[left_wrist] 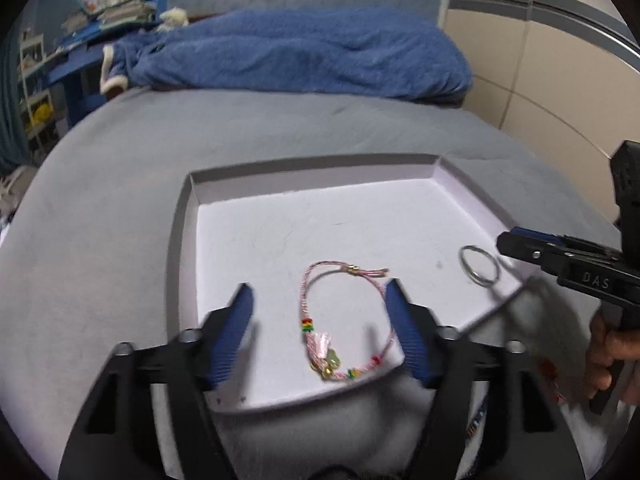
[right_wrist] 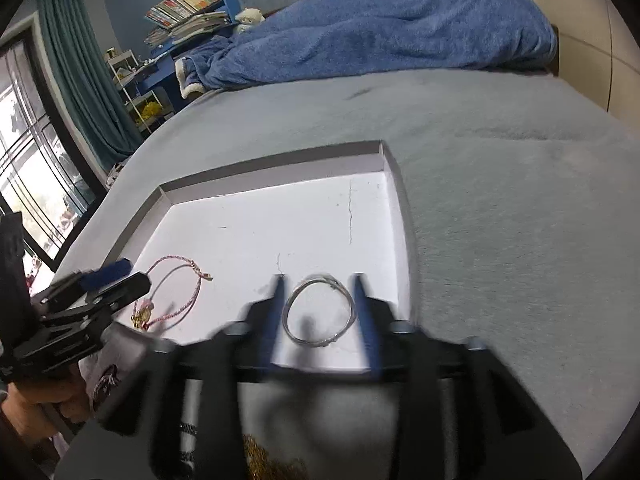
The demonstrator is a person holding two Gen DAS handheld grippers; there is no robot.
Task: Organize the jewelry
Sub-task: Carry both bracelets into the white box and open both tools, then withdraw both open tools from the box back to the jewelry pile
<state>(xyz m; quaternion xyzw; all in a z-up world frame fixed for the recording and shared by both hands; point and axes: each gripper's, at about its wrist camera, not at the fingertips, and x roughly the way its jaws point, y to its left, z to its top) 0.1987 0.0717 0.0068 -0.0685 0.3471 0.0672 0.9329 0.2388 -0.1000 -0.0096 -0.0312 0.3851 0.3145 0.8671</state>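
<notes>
A shallow white tray (left_wrist: pixel 280 184) lies on the grey bed; it also shows in the right wrist view (right_wrist: pixel 280 168). A pink cord bracelet with coloured beads and a tassel (left_wrist: pixel 316 320) lies in the tray's near part, between the fingers of my open left gripper (left_wrist: pixel 320 300). It also shows in the right wrist view (right_wrist: pixel 176 292). A silver ring bangle (right_wrist: pixel 319 309) lies in the tray between the fingers of my open right gripper (right_wrist: pixel 319 278). In the left wrist view the bangle (left_wrist: pixel 479 263) lies just left of the right gripper's tip (left_wrist: pixel 520 244). Neither gripper holds anything.
A blue blanket (left_wrist: pixel 296 52) is heaped at the far side of the bed. A blue shelf with stacked books (right_wrist: pixel 192 4) stands at the far left, next to a window with a teal curtain (right_wrist: pixel 80 72). A beige panelled wall (left_wrist: pixel 540 64) is at the right.
</notes>
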